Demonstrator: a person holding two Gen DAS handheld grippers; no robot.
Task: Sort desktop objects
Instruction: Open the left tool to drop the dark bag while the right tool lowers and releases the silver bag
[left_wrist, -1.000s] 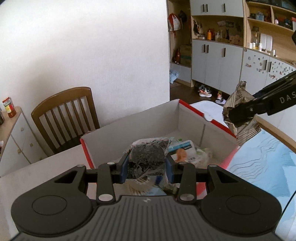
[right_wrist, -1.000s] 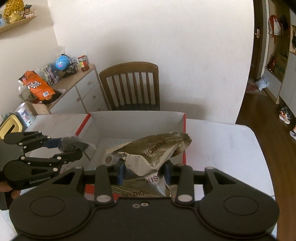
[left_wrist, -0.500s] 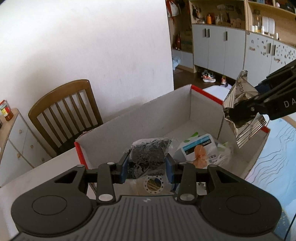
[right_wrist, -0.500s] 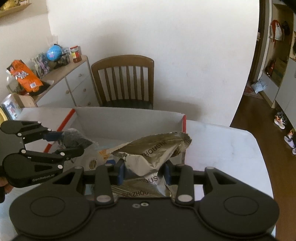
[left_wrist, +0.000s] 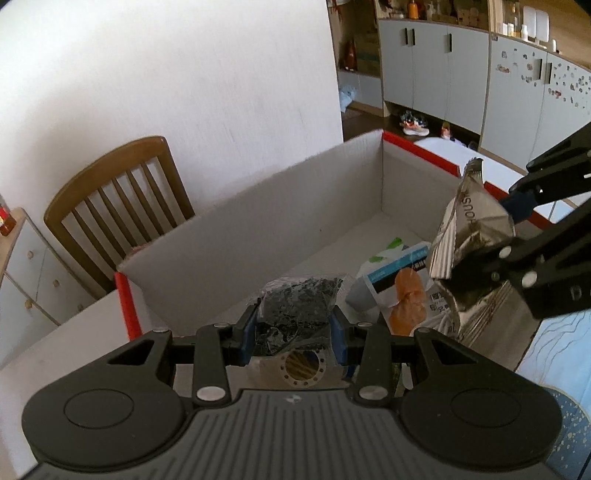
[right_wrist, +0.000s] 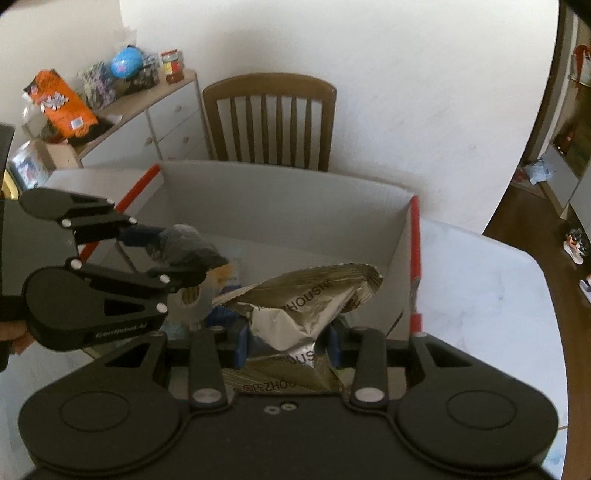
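Note:
An open cardboard box (left_wrist: 280, 221) with red edges stands on the table; it also shows in the right wrist view (right_wrist: 295, 206). My left gripper (left_wrist: 293, 332) is shut on a clear bag of dark dried stuff (left_wrist: 299, 306) and holds it over the box's near side. My right gripper (right_wrist: 286, 343) is shut on a crumpled silver foil snack bag (right_wrist: 306, 299), held over the box; the foil bag also shows in the left wrist view (left_wrist: 472, 229). A white packet with blue label (left_wrist: 399, 273) lies inside the box.
A wooden chair (right_wrist: 269, 118) stands behind the box against the white wall. A low cabinet (right_wrist: 147, 110) with snacks and jars is at the left. The white table (right_wrist: 480, 280) extends to the right of the box.
Both grippers have moved forward over the box with their bags still held. The box now fills more of both views.

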